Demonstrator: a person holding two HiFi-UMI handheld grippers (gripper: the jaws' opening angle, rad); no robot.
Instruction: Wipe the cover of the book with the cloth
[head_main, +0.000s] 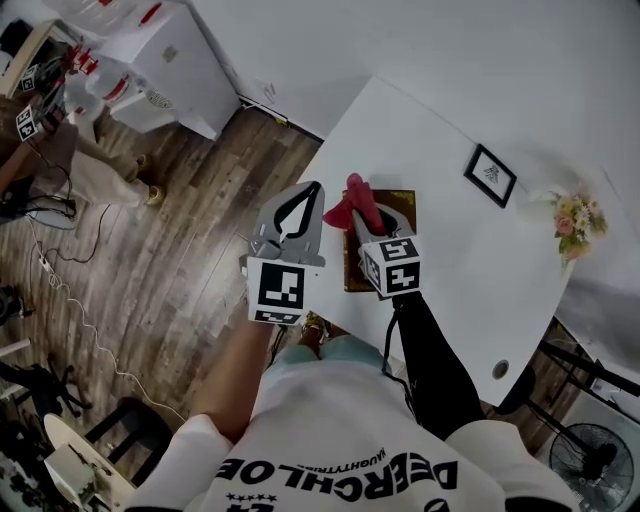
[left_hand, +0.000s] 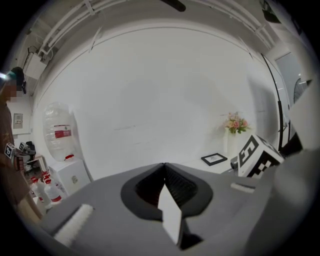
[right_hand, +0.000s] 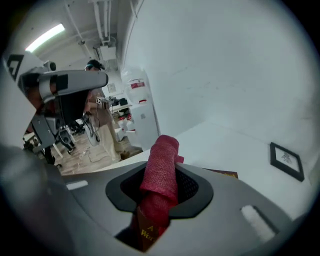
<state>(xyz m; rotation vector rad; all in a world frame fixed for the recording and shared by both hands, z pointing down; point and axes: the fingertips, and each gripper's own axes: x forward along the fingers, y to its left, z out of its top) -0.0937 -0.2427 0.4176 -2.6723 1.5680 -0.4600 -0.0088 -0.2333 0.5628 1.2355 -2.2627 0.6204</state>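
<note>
Nearest, a white T-shirt (head_main: 330, 440) with black print that appears to read "DEERCHLOE" is seen at the bottom of the head view. Just beyond it, the left gripper (head_main: 317, 188) is held off the table's near edge, above the wooden floor (head_main: 190, 230). In the left gripper view its jaws are shown brought together to a point, with nothing caught between them.

The right gripper (head_main: 362, 208) is held over the book (head_main: 403, 208), which lies flat by the near edge of the white table (head_main: 450, 130). Its jaws are clamped on a rolled red cloth (right_hand: 160, 170), whose upper end sticks up past the tips and whose lower end hangs over the dark cover. Gold lettering is seen on the cover beneath the cloth, an "A" and the start of a word, "Wo"; the rest is hidden.

Farther along the table, a black picture frame (head_main: 490, 175) is laid flat, and a small bunch of flowers (head_main: 578, 222) is set near the far right edge.

Beyond the table's left side, a white cabinet (head_main: 165, 60) is placed against the wall, and a large water bottle (left_hand: 60, 132) with a red label is seen above it; the label's print cannot be read.
</note>
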